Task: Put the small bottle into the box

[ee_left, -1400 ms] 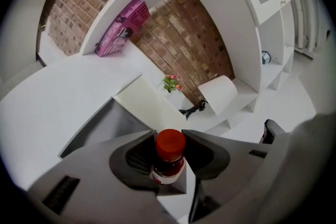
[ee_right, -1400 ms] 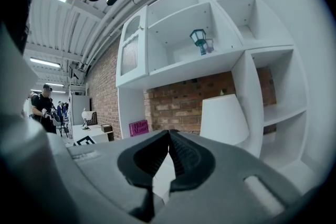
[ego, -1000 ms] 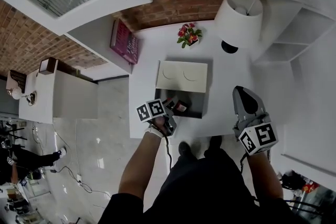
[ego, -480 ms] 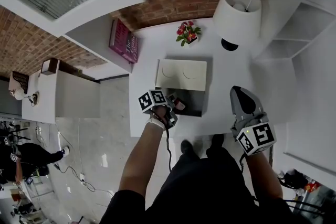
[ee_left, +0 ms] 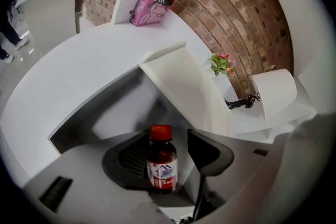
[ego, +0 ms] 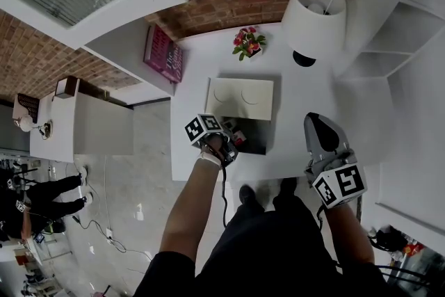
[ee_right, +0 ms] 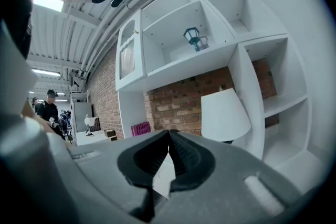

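A small brown bottle (ee_left: 161, 162) with a red cap and a white label stands upright between my left gripper's (ee_left: 170, 138) jaws. It rests against the left jaw, and a narrow gap separates it from the right one, so the gripper is open. In the head view the left gripper (ego: 232, 136) reaches over the near left corner of the dark grey box (ego: 256, 138), with the bottle (ego: 239, 136) inside its rim. The box's cream lid (ego: 240, 99) stands raised at the back. My right gripper (ego: 314, 122) is shut and empty, to the right of the box.
A pink book (ego: 162, 53) leans at the table's back left. A small flower pot (ego: 249, 44) and a white lamp (ego: 315, 14) stand behind the box. White shelves (ego: 389, 45) rise at the right. The table's front edge (ego: 208, 177) is close to my body.
My left gripper has moved forward over the box, and the bottle sits slightly farther in. The right gripper has stayed in place.
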Demonstrator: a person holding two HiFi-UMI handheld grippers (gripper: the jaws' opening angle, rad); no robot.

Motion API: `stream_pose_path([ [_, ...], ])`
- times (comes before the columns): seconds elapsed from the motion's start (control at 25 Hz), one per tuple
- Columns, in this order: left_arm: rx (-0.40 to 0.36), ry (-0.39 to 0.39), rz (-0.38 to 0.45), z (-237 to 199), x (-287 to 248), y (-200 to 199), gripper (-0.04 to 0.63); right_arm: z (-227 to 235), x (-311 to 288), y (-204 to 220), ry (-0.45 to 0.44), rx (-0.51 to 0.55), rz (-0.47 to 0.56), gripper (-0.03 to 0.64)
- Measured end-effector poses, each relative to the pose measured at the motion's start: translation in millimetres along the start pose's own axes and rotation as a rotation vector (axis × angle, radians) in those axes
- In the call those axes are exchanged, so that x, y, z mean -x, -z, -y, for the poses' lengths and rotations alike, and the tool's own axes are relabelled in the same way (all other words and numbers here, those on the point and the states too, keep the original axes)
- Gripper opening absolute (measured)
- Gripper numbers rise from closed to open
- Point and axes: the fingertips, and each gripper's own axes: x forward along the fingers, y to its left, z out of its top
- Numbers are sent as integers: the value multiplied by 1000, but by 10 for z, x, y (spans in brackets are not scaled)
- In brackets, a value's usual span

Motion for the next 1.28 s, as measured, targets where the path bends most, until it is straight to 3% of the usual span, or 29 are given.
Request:
stream_pose_path([
  [0.28,-16,38,6,61,53,56,224,-42,16,23,-14,-3,-9,0],
  [0.44,-23,119,7,195,155,86,224,-83,35,-5,-21,4,-6,0],
  [0.68,-215,153,72,418,474,79,224,-195,73,-116,-39,24,16,0],
  [0.88,-273,172,212,512,861,2,224,-303,91,-184,-39,47,21,0],
  [1.08,-404,132,378,580,1387,-161,224,-442,94,-248,-51,85,13,0],
  [1.28,-471,197,459,827,1865,-154,224,-578,85,-381,-75,89,46,2],
])
